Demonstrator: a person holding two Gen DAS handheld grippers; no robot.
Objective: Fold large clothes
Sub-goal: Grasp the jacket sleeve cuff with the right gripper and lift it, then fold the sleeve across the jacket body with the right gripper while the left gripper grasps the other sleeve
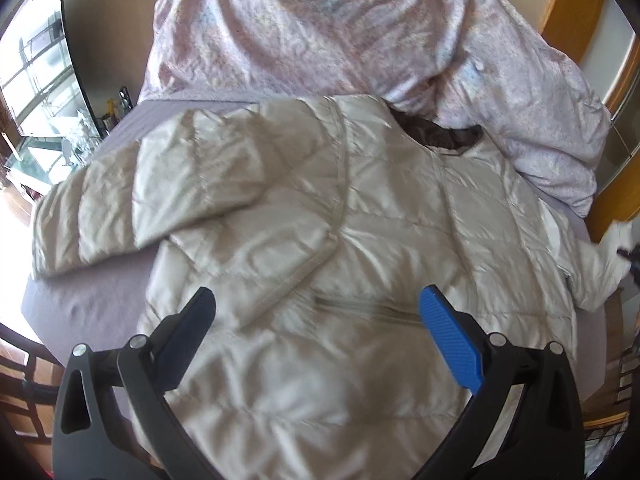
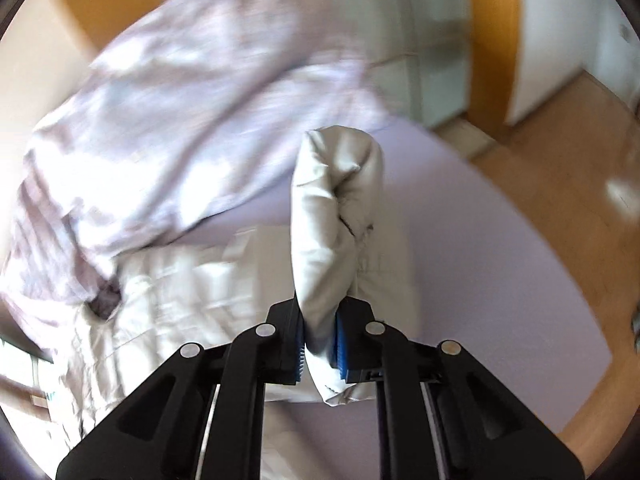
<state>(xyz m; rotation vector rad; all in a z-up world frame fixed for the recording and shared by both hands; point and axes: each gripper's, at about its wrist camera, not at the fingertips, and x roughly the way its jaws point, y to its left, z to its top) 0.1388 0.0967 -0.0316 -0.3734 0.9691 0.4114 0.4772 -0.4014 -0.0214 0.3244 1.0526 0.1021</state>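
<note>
The right gripper has its jaws closed tight on a sleeve of the cream jacket. The left gripper stands wide open above the jacket, holding nothing. The jacket lies spread on the lilac sheet, and the floral duvet is bunched at 12 o'clock

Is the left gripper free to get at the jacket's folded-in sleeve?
Probably yes: the left gripper is open and empty above the quilted jacket, and the folded sleeve lies uncovered on top, nothing between them.
</note>
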